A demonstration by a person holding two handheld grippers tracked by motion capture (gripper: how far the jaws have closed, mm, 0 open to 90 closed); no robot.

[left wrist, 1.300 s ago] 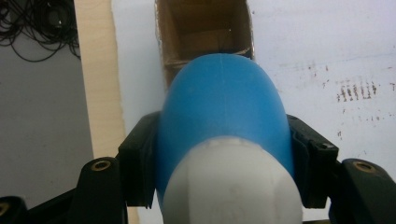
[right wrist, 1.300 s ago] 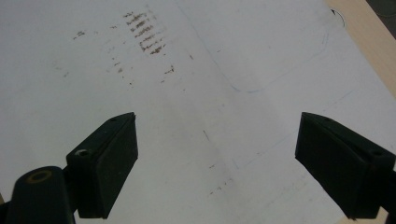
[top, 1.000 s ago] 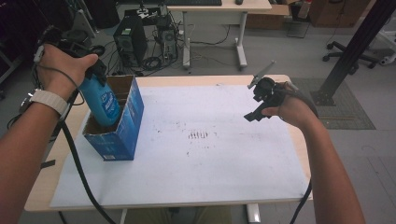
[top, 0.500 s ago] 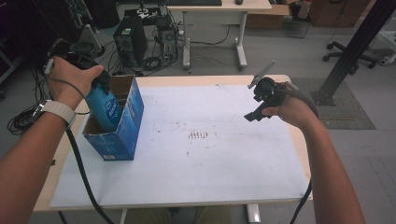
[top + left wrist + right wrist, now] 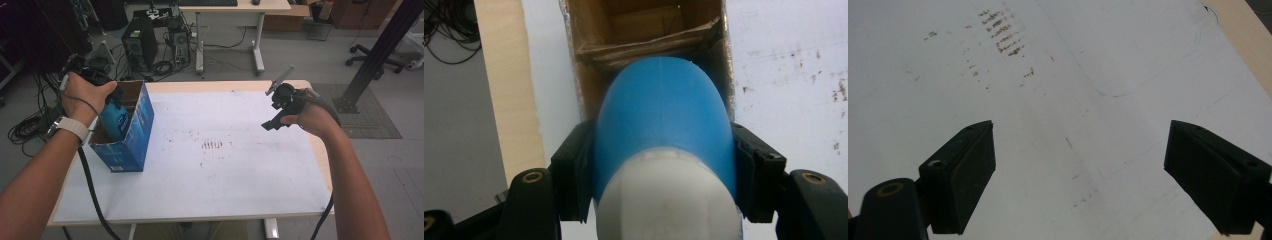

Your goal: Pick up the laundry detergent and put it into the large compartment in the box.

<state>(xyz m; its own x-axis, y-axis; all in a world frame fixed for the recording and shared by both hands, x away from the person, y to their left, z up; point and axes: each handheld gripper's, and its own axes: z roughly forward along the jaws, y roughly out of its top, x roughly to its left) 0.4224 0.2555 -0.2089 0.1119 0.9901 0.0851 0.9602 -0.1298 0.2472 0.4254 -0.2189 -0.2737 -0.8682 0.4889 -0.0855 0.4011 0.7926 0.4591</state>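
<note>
In the high view the left hand-held gripper (image 5: 111, 95) is sinking the blue bottle (image 5: 115, 119) deeper into the blue box (image 5: 131, 142) on the desk (image 5: 240, 200) than before, in the left gripper view its jaws are clamping that bottle (image 5: 664, 120) over the box (image 5: 644, 30), and in the right gripper view the right hand-held gripper (image 5: 1080, 175) is hanging wide open and empty.

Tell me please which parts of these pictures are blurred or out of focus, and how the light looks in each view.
High view: soft and slightly grainy, with even indoor light on the white sheet-covered table. Left gripper view: the round blue plastic bottle is very close and blurred, mostly at its white end, while the brown cardboard box with blue outside is sharper. Right gripper view: even light, no glare.
</note>
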